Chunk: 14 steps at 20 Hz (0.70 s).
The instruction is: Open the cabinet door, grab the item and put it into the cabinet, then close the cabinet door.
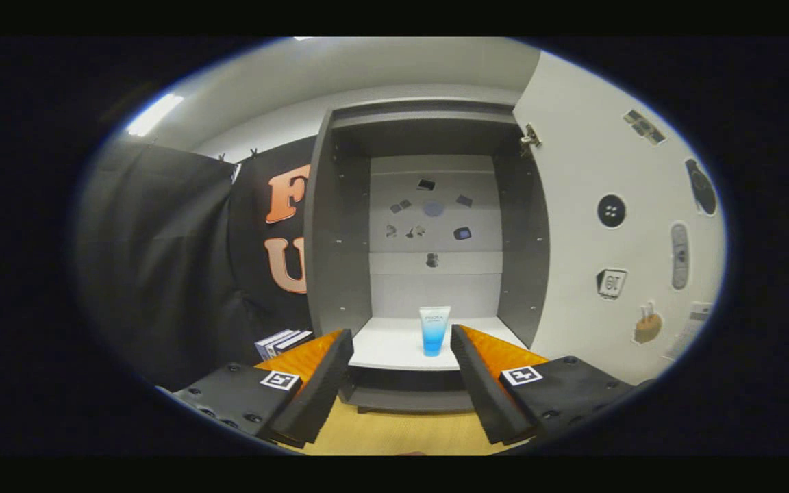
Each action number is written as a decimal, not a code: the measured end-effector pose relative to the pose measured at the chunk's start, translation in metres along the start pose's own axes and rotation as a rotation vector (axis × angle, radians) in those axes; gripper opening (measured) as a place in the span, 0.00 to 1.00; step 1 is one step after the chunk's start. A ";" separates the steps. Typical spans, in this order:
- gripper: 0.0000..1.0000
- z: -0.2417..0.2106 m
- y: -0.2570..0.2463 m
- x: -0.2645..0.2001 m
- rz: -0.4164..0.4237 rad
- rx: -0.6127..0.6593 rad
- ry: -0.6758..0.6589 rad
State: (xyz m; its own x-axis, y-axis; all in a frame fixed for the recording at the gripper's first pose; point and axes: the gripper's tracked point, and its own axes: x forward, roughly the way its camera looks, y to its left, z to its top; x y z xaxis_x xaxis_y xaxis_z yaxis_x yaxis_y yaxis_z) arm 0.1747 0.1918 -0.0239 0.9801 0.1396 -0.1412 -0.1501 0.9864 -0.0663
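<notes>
A grey cabinet (340, 226) stands open straight ahead, its white door (593, 171) swung out to the right. A blue and white tube (433, 331) stands upright on the white shelf (387, 349) inside, near the shelf's front edge. My gripper (401, 339) is open, fingers spread wide with nothing between them. The tube lies just beyond the fingertips, a little right of the midline and apart from both fingers.
Small stickers dot the cabinet's back wall (435, 226) and the inside of the door. A few books (283, 341) stand left of the cabinet beside the black cloth. The wooden tabletop (401, 431) lies below the fingers.
</notes>
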 end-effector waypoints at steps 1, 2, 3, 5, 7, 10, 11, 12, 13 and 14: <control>0.92 0.006 -0.007 -0.020 -0.029 -0.004 -0.018; 0.92 0.011 -0.015 -0.044 -0.060 -0.011 -0.034; 0.92 0.016 -0.025 -0.065 -0.096 -0.019 -0.048; 0.92 0.026 -0.048 -0.106 -0.166 -0.025 -0.069; 0.92 0.038 -0.075 -0.145 -0.230 -0.023 -0.095; 0.92 0.053 -0.126 -0.202 -0.348 -0.055 -0.134; 0.92 0.057 -0.143 -0.219 -0.381 -0.061 -0.146; 0.92 0.061 -0.156 -0.233 -0.407 -0.063 -0.152; 0.92 0.062 -0.170 -0.247 -0.429 -0.063 -0.155; 0.92 0.064 -0.186 -0.260 -0.453 -0.066 -0.159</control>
State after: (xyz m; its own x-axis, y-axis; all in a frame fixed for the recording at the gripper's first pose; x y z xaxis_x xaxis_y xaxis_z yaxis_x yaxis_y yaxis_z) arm -0.0438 -0.0221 0.0878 0.9556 -0.2864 0.0692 0.2938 0.9442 -0.1492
